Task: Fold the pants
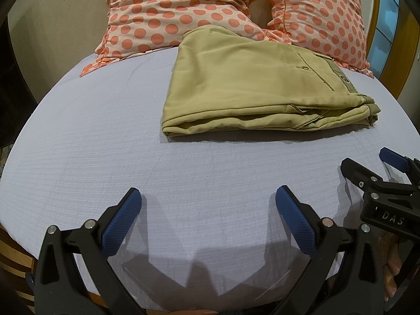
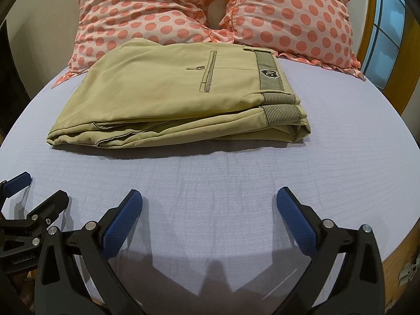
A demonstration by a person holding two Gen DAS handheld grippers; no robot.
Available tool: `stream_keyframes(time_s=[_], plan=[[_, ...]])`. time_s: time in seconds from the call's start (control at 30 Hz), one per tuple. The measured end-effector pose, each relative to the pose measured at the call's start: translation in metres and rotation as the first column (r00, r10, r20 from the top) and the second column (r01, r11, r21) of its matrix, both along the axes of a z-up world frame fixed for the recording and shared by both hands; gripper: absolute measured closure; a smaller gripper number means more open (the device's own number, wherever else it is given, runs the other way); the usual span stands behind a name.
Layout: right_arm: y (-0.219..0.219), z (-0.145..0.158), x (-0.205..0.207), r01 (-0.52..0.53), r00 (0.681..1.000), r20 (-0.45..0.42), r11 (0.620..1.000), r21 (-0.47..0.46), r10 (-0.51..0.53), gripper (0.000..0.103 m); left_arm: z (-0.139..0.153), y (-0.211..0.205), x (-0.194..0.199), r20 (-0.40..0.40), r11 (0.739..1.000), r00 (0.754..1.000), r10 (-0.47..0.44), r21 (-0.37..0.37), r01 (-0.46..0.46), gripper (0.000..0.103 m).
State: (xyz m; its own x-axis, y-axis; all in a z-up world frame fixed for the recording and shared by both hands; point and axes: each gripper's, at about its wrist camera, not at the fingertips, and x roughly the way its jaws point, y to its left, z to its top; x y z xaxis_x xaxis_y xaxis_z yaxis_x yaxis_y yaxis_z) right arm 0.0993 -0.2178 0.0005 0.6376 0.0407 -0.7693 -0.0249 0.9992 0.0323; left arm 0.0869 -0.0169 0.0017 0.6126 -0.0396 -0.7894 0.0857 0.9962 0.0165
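Note:
Khaki pants (image 1: 241, 84) lie folded in a compact stack on the pale lilac bed sheet (image 1: 105, 144), their striped waistband to the right. They also show in the right wrist view (image 2: 168, 97). My left gripper (image 1: 208, 199) is open and empty, hovering over the sheet well in front of the pants. My right gripper (image 2: 210, 199) is open and empty too, in front of the pants. The right gripper also shows at the right edge of the left wrist view (image 1: 367, 160). The left gripper shows at the left edge of the right wrist view (image 2: 42, 186).
Two pink pillows with orange polka dots (image 2: 147, 10) (image 2: 294, 15) lean behind the pants, touching their far edge. A wooden frame with a window (image 2: 386, 42) stands at the right. The bed's wooden edge (image 1: 15, 257) runs along the near side.

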Motion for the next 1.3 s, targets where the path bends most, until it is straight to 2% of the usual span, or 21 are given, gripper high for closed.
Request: stream_keyframes(time_s=[1.3], plan=[[0.0034,-0.0005,-0.002,0.009,1.0,0.018,1.0,-0.005,-0.009,0.001,-0.0001,-0.0004,0.0046,-0.029,1.0,1.0,0.005,0.004,-0.005,0.002]])
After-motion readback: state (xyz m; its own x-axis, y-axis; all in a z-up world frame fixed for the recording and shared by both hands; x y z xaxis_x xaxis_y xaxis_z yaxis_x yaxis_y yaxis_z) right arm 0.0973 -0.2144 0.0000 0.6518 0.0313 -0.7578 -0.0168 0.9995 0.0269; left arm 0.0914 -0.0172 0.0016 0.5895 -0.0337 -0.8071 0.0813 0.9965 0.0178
